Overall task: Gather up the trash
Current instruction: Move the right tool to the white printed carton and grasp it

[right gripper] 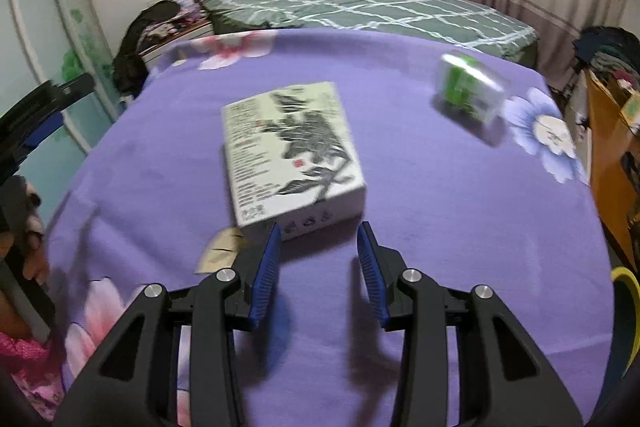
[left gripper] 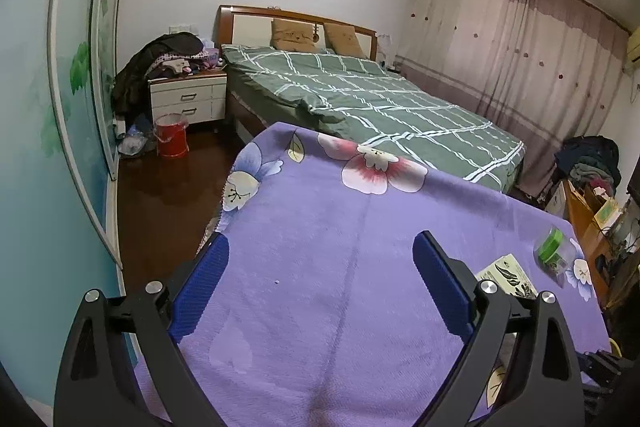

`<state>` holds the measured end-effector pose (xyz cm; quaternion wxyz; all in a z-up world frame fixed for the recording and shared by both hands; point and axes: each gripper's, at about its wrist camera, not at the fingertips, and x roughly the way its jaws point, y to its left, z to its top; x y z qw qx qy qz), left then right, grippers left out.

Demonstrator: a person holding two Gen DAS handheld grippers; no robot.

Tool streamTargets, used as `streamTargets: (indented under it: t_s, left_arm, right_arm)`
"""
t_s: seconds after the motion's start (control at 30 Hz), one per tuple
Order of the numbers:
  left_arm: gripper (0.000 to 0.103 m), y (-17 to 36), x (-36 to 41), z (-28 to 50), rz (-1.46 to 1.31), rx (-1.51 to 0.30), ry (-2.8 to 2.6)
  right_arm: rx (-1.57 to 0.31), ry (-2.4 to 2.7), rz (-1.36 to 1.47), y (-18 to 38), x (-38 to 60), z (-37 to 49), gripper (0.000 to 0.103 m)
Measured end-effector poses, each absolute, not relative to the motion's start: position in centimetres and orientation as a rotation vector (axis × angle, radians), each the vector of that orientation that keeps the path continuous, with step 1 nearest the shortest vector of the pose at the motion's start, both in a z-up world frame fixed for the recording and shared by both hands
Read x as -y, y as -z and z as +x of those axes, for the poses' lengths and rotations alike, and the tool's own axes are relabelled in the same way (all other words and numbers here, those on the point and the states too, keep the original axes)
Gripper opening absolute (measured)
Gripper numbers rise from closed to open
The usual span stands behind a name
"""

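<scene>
hidden: box [right gripper: 294,155] print blurred, cut off behind a finger in left view | surface [right gripper: 440,227]: purple flowered cloth, box mid, green-filled clear tub [right gripper: 470,95] far right | room: bed [left gripper: 380,99], curtains [left gripper: 520,39] | left gripper [left gripper: 320,251] fingers wide, empty | right gripper [right gripper: 318,231] fingers part open, empty, just short of box

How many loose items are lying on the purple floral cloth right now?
2. A white box with leaf print lies just ahead of the right gripper; a clear container with green contents sits farther right. Others may be out of frame.
</scene>
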<state>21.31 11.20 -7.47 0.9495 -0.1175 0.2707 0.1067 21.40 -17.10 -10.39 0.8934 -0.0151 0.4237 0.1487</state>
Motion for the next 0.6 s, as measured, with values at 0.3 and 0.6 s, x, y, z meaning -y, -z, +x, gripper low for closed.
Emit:
streamTargets:
  t_s: [0.3,0.6]
  left_arm:
    - [0.092,7.1,-10.7,20.9,-0.237,-0.549,-0.212]
    - [0.092,6.9,-10.4,20.9,-0.236,-0.550,-0.206]
  right_arm:
    - [-0.861,-0.341,-0.085,10.2,16.1,22.6,0.066]
    - [-0.864,-0.378,-0.095,10.1,14.3,22.5,0.081]
